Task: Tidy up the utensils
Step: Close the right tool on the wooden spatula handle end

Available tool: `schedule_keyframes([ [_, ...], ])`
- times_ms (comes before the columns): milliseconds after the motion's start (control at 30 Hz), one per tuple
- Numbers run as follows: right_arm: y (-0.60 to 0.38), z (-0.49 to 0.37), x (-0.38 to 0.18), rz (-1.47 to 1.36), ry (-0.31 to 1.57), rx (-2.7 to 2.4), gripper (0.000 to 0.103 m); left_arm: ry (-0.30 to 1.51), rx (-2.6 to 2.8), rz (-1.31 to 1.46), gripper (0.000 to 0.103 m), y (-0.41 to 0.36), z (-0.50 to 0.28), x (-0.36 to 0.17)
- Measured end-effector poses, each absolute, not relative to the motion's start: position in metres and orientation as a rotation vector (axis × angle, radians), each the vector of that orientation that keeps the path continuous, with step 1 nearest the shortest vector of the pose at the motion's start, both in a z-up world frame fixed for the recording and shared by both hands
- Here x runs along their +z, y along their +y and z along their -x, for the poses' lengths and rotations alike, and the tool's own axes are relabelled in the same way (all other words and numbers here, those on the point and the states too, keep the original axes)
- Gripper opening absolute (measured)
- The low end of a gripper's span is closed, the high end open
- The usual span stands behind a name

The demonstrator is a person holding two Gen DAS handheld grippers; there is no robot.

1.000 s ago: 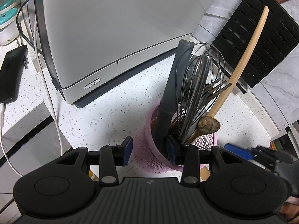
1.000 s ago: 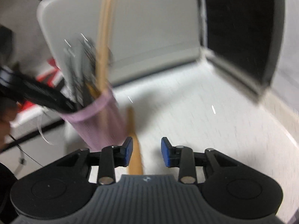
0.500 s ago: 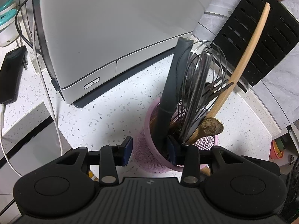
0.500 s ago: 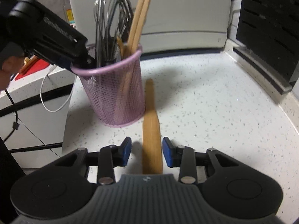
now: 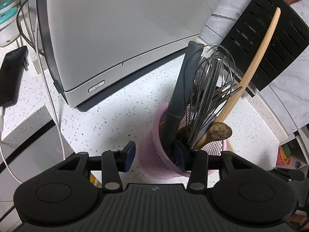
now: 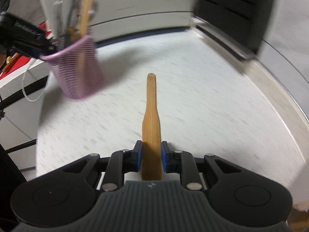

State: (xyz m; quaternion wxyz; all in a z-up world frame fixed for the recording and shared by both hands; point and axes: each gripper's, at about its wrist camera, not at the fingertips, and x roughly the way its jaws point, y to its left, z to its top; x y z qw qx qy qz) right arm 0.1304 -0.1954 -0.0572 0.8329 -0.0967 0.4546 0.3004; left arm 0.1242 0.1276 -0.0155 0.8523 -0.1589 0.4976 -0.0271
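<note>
Left wrist view: left gripper at lower centre, straddling the near rim of the pink mesh holder. Right pad inside the cup, left pad outside and clear of the mesh; jaws about half wide, just been opening, wall of the holder between them but not pinched.

In the holder, upright or leaning toward upper right of the frame: dark grey handle, wire whisk, wooden spoon with its long handle slanting across the black slotted rack, and a brown spoon bowl resting on the rim (which handle it belongs to, cannot tell).

White speckled surface under everything. White appliance with a power button filling upper left and centre. Black phone on a white cable at left edge.

Right wrist view (background blurred): right gripper at lower centre, jaws narrow, just been closing, blue pads against both edges of the wooden spatula. Spatula's broad end between the pads, thin handle pointing away toward centre of frame, lying flat on the surface. Holder at upper left of this frame, well apart from the spatula, with the left gripper's black body reaching its rim from the left edge.
</note>
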Motion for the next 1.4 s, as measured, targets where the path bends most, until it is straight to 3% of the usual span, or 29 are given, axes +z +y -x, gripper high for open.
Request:
schedule_keyframes([
  [367,-0.287,-0.121,-0.06,0.139,0.995,0.455,0.018,1.043,-0.055,0.315,0.051,0.123,-0.124,-0.014],
  [833,-0.322,-0.104,-0.058,0.083,0.975,0.39,0.018,1.047,-0.029,0.298,0.051,0.116,-0.125,-0.014],
  [967,-0.331,-0.103,-0.057,0.061,0.959,0.348,0.023,1.047,-0.025,0.295,0.051,0.114,-0.125,-0.013],
  [1067,-0.349,-0.097,-0.049,-0.033,0.919,0.282,0.035,1.046,-0.026,0.297,0.051,0.114,-0.124,-0.013],
  [1267,-0.41,-0.079,-0.058,-0.595,0.897,0.112,0.06,1.042,-0.033,0.3,0.051,0.117,-0.123,-0.013],
  [1400,-0.443,-0.06,-0.093,-0.993,0.942,0.014,0.061,1.037,-0.039,0.3,0.051,0.118,-0.122,-0.012],
])
